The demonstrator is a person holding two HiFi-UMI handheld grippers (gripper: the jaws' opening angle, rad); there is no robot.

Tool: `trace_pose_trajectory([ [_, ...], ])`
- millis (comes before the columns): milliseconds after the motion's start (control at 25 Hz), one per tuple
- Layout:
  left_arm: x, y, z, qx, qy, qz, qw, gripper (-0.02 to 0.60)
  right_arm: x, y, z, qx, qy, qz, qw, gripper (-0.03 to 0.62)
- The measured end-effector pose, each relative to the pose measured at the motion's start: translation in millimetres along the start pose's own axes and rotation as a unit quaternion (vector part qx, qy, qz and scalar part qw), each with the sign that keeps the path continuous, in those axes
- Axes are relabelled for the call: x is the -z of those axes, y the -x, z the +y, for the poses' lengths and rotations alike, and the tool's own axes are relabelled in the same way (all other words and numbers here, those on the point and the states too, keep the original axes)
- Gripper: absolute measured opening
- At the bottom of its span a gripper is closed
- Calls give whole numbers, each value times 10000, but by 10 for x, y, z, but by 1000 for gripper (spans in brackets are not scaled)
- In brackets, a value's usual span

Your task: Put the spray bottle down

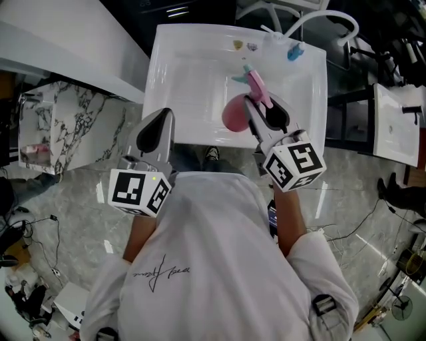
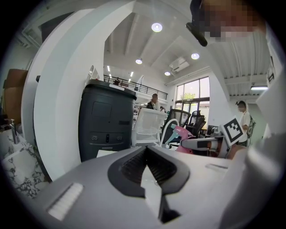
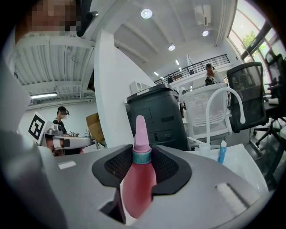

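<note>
The pink spray bottle, with a teal collar and a pink head, hangs over the front part of the white sink. My right gripper is shut on it. In the right gripper view the bottle stands upright between the black pads, its nozzle rising above them. My left gripper hovers at the sink's front left edge with its jaws together and nothing in them. From the left gripper view the bottle and the right gripper show off to the right.
A curved white faucet and a small blue bottle stand at the sink's back right rim. A marble-patterned block sits left of the sink. Cables lie on the floor at both sides. A dark bin stands behind.
</note>
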State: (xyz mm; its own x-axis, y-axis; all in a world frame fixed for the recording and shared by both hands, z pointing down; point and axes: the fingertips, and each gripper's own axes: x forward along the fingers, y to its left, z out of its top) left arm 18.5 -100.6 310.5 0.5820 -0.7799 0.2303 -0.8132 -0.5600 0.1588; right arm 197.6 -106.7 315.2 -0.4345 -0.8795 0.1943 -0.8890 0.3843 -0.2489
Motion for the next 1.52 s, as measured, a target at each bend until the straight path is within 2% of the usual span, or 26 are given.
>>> trace_pose_trajectory([
  [240, -15, -95, -25, 109, 74, 39, 9999, 51, -65, -92, -44, 9, 187, -10, 9998, 127],
  [480, -55, -120, -75, 146, -91, 49, 9998, 52, -61, -222, -129, 20, 111, 3, 9999, 127],
  [1520, -7, -181, 247, -187, 163, 237, 9994, 52, -105, -923, -309, -245, 130, 185, 9994, 127],
])
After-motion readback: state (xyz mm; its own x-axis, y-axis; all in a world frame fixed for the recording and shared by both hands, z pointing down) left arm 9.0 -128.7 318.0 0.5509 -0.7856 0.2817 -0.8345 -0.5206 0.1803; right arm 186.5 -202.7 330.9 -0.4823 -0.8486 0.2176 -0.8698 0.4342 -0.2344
